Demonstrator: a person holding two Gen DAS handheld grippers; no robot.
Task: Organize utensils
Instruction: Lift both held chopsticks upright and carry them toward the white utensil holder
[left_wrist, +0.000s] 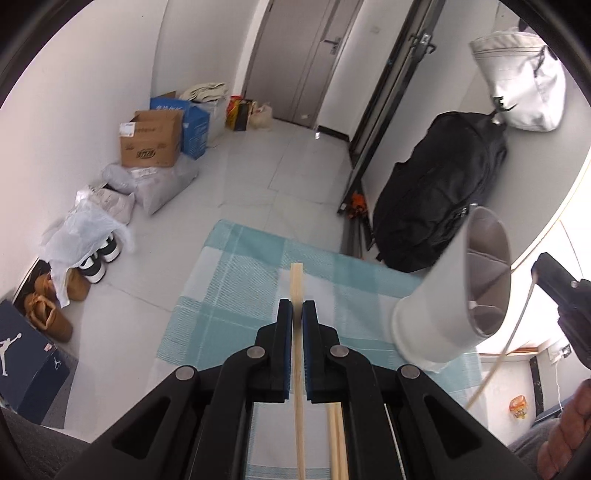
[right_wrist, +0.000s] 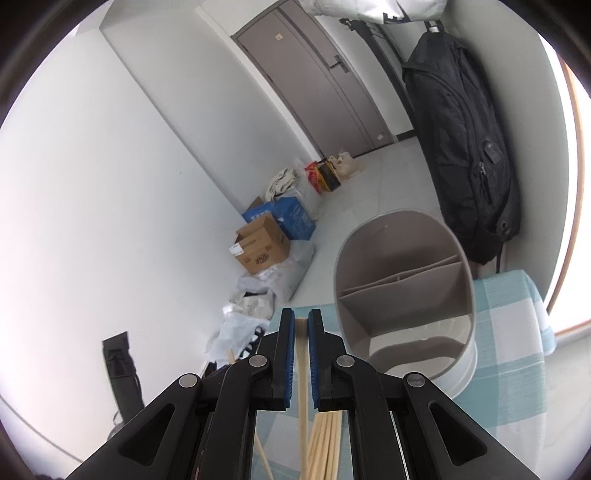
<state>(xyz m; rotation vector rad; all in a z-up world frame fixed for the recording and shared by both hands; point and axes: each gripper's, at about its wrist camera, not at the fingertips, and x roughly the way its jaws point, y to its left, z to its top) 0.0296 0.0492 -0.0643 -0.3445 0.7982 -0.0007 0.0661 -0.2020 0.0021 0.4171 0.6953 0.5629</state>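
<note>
My left gripper (left_wrist: 297, 304) is shut on a pale wooden chopstick (left_wrist: 296, 280) whose end pokes out past the blue pads, above the blue-checked cloth (left_wrist: 236, 280). More chopsticks (left_wrist: 338, 443) lie on the cloth under the gripper. To the right stands the white utensil holder (left_wrist: 443, 314) with its grey divided inside. My right gripper (right_wrist: 301, 314) is shut on another chopstick (right_wrist: 301, 328), with a bundle of chopsticks (right_wrist: 325, 443) below it. The utensil holder (right_wrist: 406, 295) sits just right of the right gripper, its compartments showing no utensils. The other gripper's black body (left_wrist: 565, 306) shows at the right edge.
Cardboard boxes (left_wrist: 151, 140), plastic bags and shoes (left_wrist: 96, 258) line the left wall on the floor. A black backpack (left_wrist: 439, 192) and a white bag (left_wrist: 524, 81) hang at the right. A grey door (left_wrist: 295, 59) stands at the back. A person's hand (left_wrist: 569, 435) is at lower right.
</note>
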